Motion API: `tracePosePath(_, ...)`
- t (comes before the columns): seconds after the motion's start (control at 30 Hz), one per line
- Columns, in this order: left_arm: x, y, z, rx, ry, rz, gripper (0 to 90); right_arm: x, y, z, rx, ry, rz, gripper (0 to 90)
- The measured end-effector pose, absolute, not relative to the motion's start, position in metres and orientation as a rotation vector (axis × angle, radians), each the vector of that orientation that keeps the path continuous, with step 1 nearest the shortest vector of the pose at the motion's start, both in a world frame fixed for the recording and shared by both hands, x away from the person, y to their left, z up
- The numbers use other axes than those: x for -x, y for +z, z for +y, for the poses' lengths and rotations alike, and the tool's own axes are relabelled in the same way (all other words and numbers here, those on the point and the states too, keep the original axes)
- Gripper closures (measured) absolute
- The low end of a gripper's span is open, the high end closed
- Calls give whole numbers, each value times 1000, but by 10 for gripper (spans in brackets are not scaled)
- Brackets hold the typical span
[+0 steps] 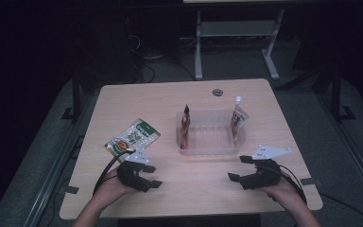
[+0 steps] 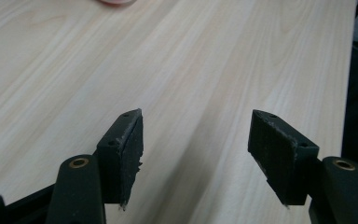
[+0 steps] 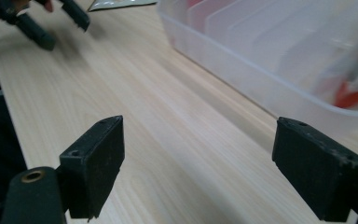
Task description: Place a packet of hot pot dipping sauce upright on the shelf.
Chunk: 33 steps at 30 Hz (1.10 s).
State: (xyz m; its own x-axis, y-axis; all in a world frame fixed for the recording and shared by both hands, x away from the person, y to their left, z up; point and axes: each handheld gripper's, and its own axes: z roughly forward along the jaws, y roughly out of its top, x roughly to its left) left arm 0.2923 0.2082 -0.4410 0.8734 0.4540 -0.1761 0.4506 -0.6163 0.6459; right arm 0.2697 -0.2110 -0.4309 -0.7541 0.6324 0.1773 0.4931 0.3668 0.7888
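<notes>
Two grippers, both with jaws spread and nothing between them. The left gripper [image 1: 147, 176] hovers low over the table [image 1: 179, 94] near its front edge, just in front of the green pouch [image 1: 133, 137], which lies flat on the wood, apart from the jaws. The right gripper [image 1: 238, 169] sits just in front of the clear bin [image 1: 207, 150], not touching it. In the bin, a red packet [image 1: 185, 125] stands at the left wall and a spouted pouch [image 1: 238, 118] at the right wall.
</notes>
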Motion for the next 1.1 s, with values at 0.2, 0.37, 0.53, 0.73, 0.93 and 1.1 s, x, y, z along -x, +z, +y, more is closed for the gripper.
tracePosePath(0.2, -297, -440, 220, -2323, 40, 673, 349, -269, -438, -195, -938, 1300, 2540, 160)
tracePosePath(0.37, -299, -440, 224, -2329, 69, 686, 349, -271, -443, -188, -892, 1285, 2589, 161)
tracePosePath(0.53, -306, -435, 231, -2339, 118, 710, 349, -273, -446, -183, -880, 1270, 2617, 161)
tracePosePath(0.73, -315, -426, 237, -2353, 180, 725, 350, -272, -446, -180, -870, 1274, 2628, 161)
tracePosePath(0.93, -330, -420, 242, -2355, 211, 750, 348, -273, -447, -181, -875, 1274, 2625, 161)
tracePosePath(1.1, -342, -417, 250, -2324, 223, 798, 346, -275, -447, -183, -896, 1278, 2620, 161)
